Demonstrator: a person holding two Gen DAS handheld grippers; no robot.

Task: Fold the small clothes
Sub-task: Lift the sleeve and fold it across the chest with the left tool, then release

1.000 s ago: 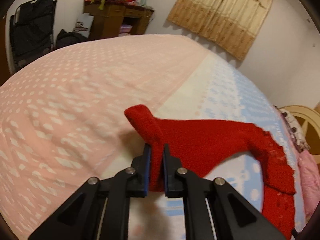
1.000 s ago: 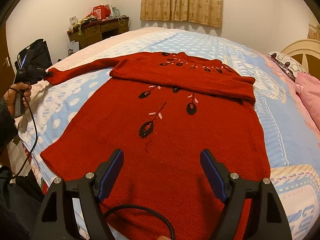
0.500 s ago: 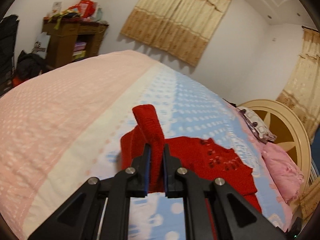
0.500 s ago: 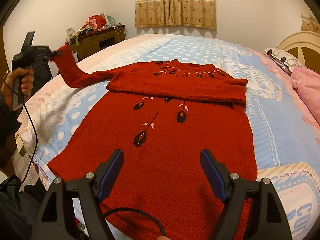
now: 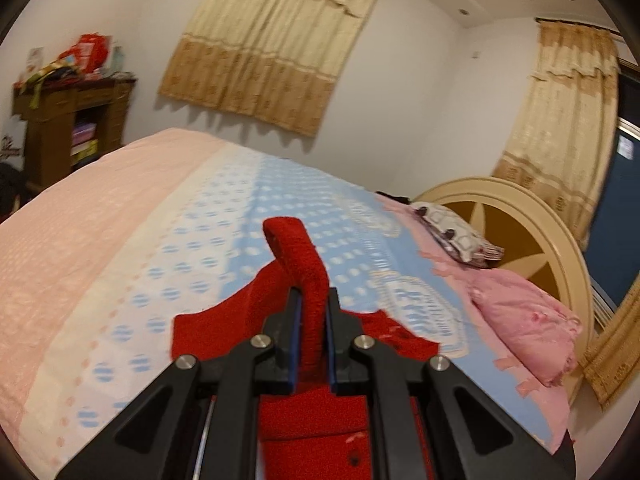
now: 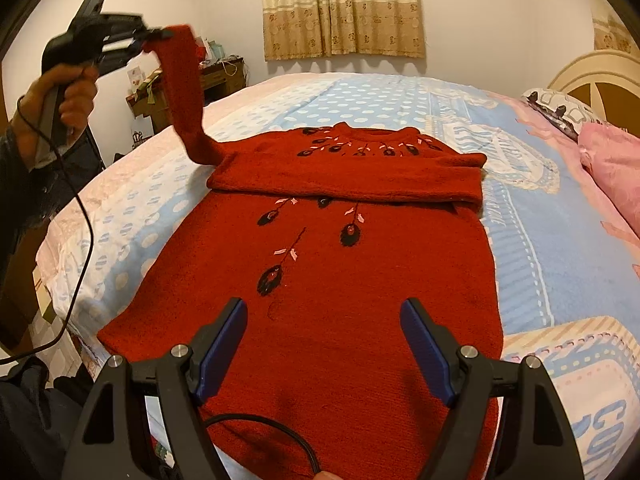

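Note:
A red knit sweater with black and pink leaf embroidery lies flat on the bed, one sleeve folded across the chest. My left gripper is shut on the cuff of the other red sleeve and holds it high above the bed; in the right wrist view the left gripper is at the upper left with the sleeve hanging from it. My right gripper is open and empty, hovering over the sweater's lower half.
The bed has a blue, white and pink dotted cover. A pink pillow and a patterned pillow lie by the cream headboard. A cluttered wooden shelf stands by the wall. A black cable hangs from the left hand.
My left gripper has lifted the sleeve from bed level to high in the air and swung it toward the sweater's body. My right gripper has stayed open over the hem.

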